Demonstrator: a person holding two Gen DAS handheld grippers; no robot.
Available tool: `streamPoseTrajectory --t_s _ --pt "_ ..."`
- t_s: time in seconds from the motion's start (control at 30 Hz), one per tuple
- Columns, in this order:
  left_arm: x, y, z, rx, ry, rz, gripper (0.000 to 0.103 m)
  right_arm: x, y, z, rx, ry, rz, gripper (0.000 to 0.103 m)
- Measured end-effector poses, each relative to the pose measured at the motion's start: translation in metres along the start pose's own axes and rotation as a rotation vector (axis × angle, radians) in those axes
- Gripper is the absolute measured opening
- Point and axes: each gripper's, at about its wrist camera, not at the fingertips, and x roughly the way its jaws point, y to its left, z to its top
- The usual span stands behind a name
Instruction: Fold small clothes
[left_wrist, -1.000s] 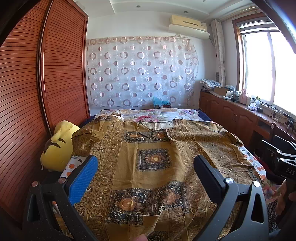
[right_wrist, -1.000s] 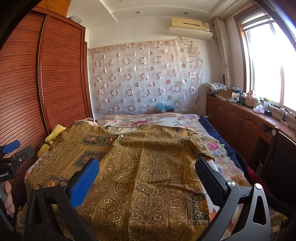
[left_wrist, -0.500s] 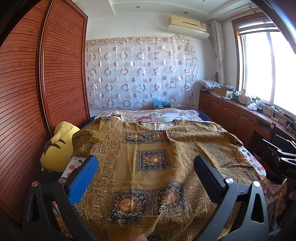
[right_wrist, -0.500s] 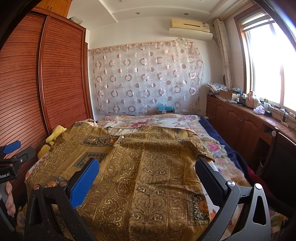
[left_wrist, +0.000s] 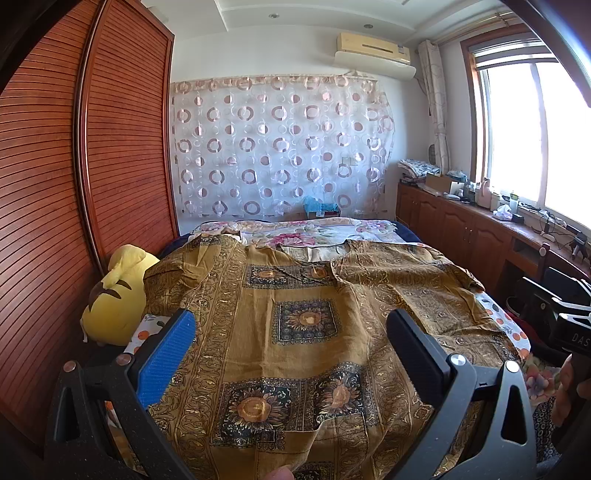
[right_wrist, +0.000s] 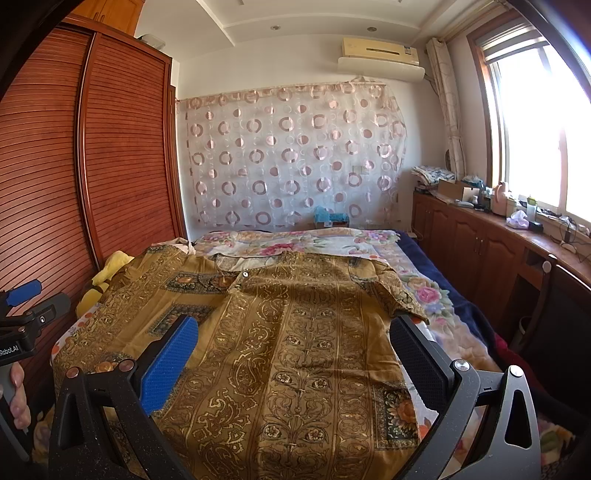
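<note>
Ochre patterned shirt (left_wrist: 306, 325) lies spread across the bed (right_wrist: 424, 295), wardrobe (left_wrist: 55, 184) close left; left gripper (left_wrist: 291, 332) and right gripper (right_wrist: 295, 339) hover above, fingers apart, empty.

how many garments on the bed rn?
1: a gold patterned shirt spread flat across the bed, collar toward the far end. More could lie hidden under it.

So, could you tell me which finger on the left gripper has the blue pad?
The left finger; the right finger is plain black.
</note>
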Motion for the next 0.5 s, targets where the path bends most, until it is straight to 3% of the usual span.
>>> streamPoseTrajectory --t_s 0.5 --pt "-0.0004 -0.0003 -0.0001 0.001 -0.002 0.0 0.103 0.0 0.0005 0.0 -0.002 -0.002 0.001 0.103"
